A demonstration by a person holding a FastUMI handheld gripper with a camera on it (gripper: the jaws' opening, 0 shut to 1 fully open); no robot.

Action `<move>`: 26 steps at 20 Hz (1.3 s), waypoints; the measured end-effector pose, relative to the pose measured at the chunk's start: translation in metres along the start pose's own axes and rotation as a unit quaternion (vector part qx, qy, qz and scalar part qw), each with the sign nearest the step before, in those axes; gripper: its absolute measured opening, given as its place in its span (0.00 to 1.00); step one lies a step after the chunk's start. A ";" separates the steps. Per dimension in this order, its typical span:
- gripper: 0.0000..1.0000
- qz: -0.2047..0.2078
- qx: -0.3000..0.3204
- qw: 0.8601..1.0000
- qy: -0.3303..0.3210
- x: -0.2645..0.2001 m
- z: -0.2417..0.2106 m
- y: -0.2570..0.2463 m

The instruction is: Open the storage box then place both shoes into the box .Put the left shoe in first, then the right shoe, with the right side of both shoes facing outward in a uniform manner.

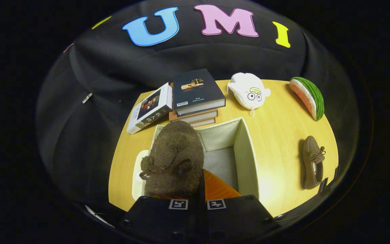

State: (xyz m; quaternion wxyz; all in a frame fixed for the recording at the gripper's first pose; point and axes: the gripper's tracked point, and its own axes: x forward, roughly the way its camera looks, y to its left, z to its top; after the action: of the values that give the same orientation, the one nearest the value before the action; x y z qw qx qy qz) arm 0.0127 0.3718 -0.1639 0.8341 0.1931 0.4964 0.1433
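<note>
A brown fuzzy shoe [174,159] with a bow on top is held at the tip of the gripper [197,198], toe pointing away, over the left part of the open storage box [245,149]. The jaws are drawn close together, and the shoe's heel end appears to be pinched between them, though the contact itself is hidden by the shoe and the gripper body. The box stands on the yellow wooden bench [279,135], its pale lining and grey floor being seen beyond the fingers, with an orange surface [218,188] just ahead of them. What seems to be the box's lid [137,176] lies at its left side. The second brown shoe [312,162] lies on the bench well apart from the box, to its right. Behind the box a stack of books [196,96] is set, with one more book [151,108] beside it. Farther right, a white plush toy [249,90] and a watermelon-slice toy [308,97] rest near the bench's back edge.
</note>
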 end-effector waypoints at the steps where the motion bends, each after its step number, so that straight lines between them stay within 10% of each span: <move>1: 0.06 -0.004 0.001 1.000 0.001 0.004 0.000 0.001; 11: 0.14 0.002 -0.010 1.000 0.015 0.024 -0.013 0.013; 17: 0.55 0.031 -0.036 0.998 0.037 0.022 -0.035 0.019; 26: 0.80 0.082 -0.035 0.996 0.029 -0.004 -0.027 0.018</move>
State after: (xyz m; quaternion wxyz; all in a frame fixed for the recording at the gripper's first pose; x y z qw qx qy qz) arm -0.0140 0.3907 -0.1646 0.8109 0.1994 0.4979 0.2339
